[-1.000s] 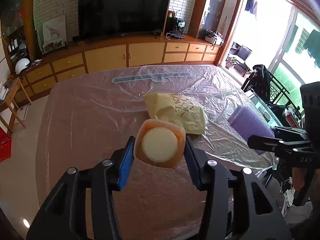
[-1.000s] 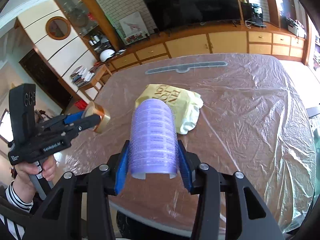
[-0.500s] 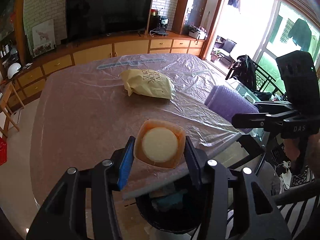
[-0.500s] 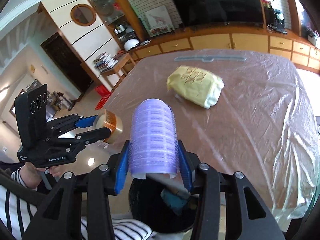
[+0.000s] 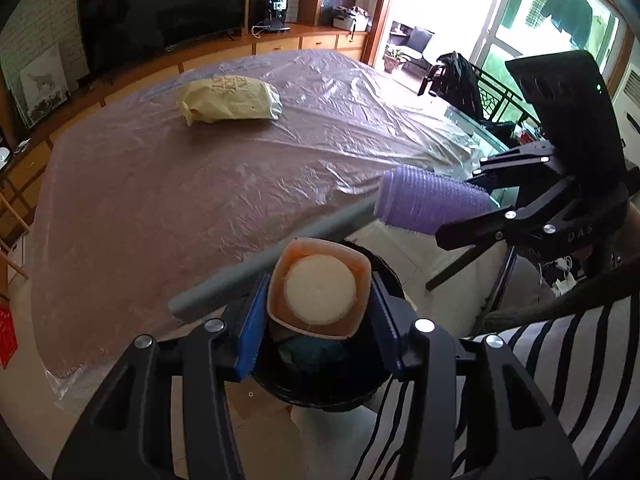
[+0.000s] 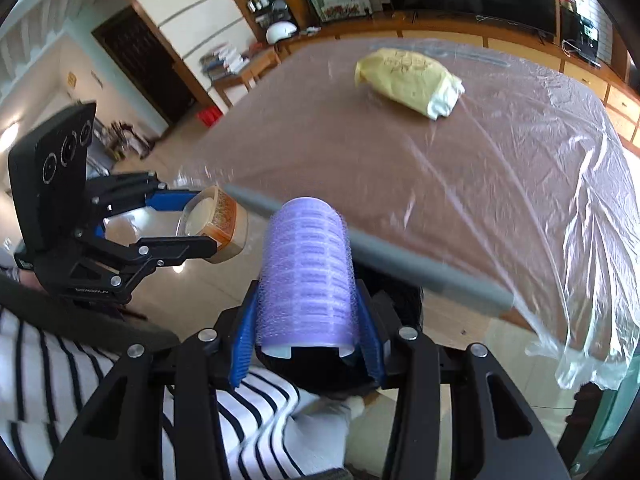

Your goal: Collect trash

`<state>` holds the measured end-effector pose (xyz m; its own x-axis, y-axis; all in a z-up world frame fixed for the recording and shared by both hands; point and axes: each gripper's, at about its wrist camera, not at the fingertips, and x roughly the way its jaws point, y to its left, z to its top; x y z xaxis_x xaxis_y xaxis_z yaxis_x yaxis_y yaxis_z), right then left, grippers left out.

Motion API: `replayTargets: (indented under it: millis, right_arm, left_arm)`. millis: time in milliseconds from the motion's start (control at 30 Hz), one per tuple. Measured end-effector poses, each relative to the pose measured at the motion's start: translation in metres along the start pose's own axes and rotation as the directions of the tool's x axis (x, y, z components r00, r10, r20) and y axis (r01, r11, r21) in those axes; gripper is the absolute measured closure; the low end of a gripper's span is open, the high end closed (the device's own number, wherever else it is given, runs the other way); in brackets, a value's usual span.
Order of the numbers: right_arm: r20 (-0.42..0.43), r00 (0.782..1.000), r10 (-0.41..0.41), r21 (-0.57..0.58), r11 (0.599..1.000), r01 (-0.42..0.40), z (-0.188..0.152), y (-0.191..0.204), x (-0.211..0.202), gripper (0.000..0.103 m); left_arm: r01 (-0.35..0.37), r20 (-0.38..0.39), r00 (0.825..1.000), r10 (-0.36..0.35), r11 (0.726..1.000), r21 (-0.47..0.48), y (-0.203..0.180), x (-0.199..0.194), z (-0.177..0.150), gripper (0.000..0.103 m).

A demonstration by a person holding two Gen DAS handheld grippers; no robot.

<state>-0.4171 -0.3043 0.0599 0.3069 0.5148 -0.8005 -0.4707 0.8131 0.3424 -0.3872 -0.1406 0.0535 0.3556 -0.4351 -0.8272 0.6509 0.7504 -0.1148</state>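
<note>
Left gripper (image 5: 318, 312) clamps my orange cup (image 5: 318, 294) over the black bin (image 5: 320, 380) off the tabletop (image 5: 160, 184) edge; right gripper (image 6: 306, 344) grips the purple roller (image 6: 306, 276) beside it.

The right gripper (image 5: 472, 216), seen from the left wrist view, carries the embossed letters "DAS" on its black arm — anything after them is cut off. The yellow bag (image 5: 230, 100) on the tabletop (image 5: 160, 200) bears dark printed capitals, too skewed to read; a small white label on the left gripper (image 6: 192, 220) is blurred.
</note>
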Motion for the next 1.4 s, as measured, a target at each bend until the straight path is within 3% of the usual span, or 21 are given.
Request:
replayTargets:
  millis: [433,767,967,1067,1100,1133,1167,1200,1400]
  right_arm:
    - [-0.151,0.986,-0.075,-0.028,0.997,0.071,-0.038,-0.002,0.066,0.059]
    - [-0.185,0.968,-0.168,-0.023,0.986,0.166,-0.040,-0.012,0.111,0.059]
    - [-0.190,0.967,-0.168,0.030,0.984,0.177,-0.045,-0.017,0.122,0.059]
    - [-0.195,0.968,-0.158,0.042,0.985,0.169,-0.048,-0.021,0.126,0.058]
    - [-0.194,0.969,-0.152,0.048,0.985,0.165,-0.048,-0.022,0.125,0.057]
    - [-0.194,0.970,-0.147,0.055,0.985,0.161,-0.048,-0.025,0.124,0.044]
    - [-0.189,0.971,-0.147,0.063,0.985,0.161,-0.046,-0.026,0.122,0.033]
    - [-0.172,0.975,-0.142,0.073,0.985,0.156,-0.045,-0.026,0.117,0.030]
    - [-0.167,0.975,-0.150,0.078,0.983,0.164,-0.043,-0.029,0.100,0.024]
  left_arm:
    - [-0.057,-0.163,0.984,0.066,0.997,0.059,-0.015,0.072,-0.041,0.054]
    - [-0.103,-0.195,0.974,0.111,0.993,0.051,-0.005,0.099,-0.047,0.054]
    - [-0.119,-0.201,0.972,0.123,0.992,0.035,0.003,0.108,-0.050,0.054]
    - [-0.092,-0.205,0.974,0.095,0.995,0.025,0.000,0.111,-0.048,0.053]
    - [-0.057,-0.208,0.977,0.057,0.998,0.005,0.001,0.113,-0.047,0.046]
    - [-0.051,-0.207,0.977,0.049,0.999,-0.006,0.002,0.112,-0.047,0.029]
    - [-0.056,-0.198,0.979,0.052,0.998,-0.013,0.003,0.111,-0.047,0.022]
    - [-0.061,-0.187,0.981,0.057,0.998,-0.015,0.004,0.108,-0.047,0.017]
    - [-0.066,-0.185,0.981,0.060,0.998,-0.022,0.011,0.097,-0.041,0.017]
